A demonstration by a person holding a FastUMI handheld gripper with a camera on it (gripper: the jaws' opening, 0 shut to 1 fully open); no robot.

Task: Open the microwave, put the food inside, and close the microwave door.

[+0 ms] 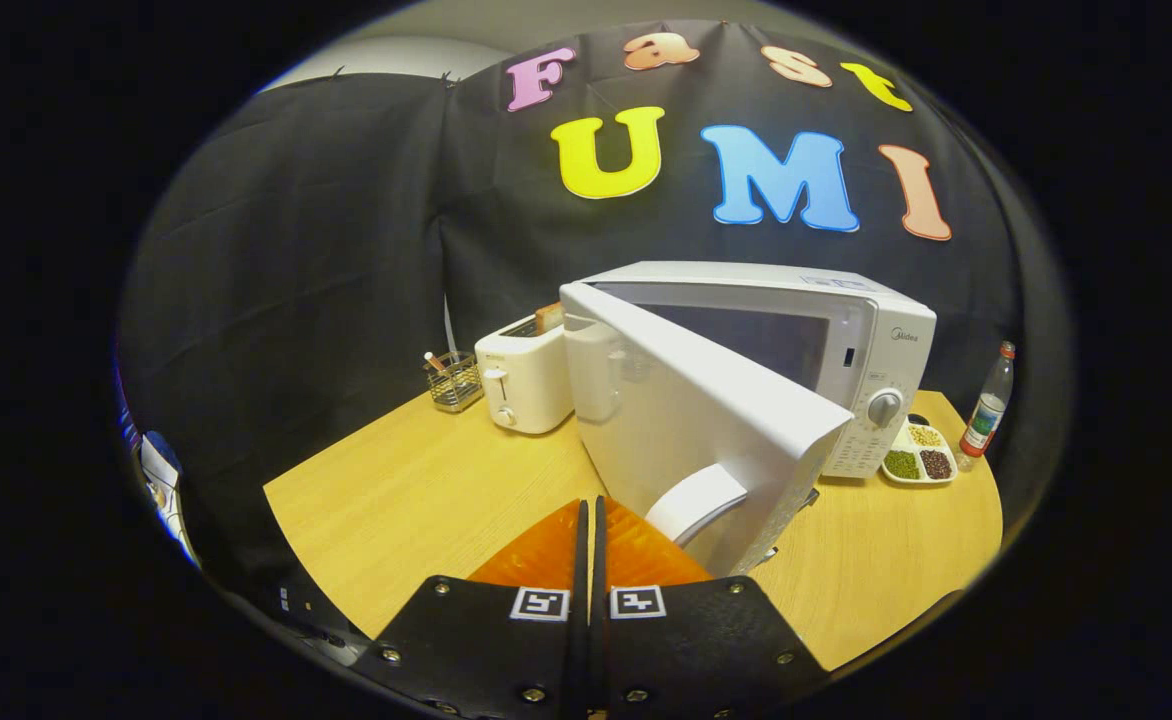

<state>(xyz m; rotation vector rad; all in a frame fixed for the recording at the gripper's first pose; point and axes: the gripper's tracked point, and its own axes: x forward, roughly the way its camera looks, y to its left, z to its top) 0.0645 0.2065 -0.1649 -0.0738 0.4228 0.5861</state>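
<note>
A white microwave [871, 335] stands on the wooden table [426, 490] with its door [686, 400] swung out toward me. The door's free edge and its white handle [696, 502] are nearest to me. My gripper [589, 512] is shut, its fingers pressed together with nothing between them, just left of the handle and in front of the door's lower edge. The dark opening of the microwave shows behind the door; I cannot make out what is inside. A white divided plate [916, 455] of beans and grains lies to the right of the microwave, below its dial.
A white toaster [523, 380] with a slice of bread in it stands left of the microwave. A small wire basket [454, 380] sits beside the toaster. A plastic bottle [986, 405] stands at the table's far right edge. Bare tabletop lies left of my fingers.
</note>
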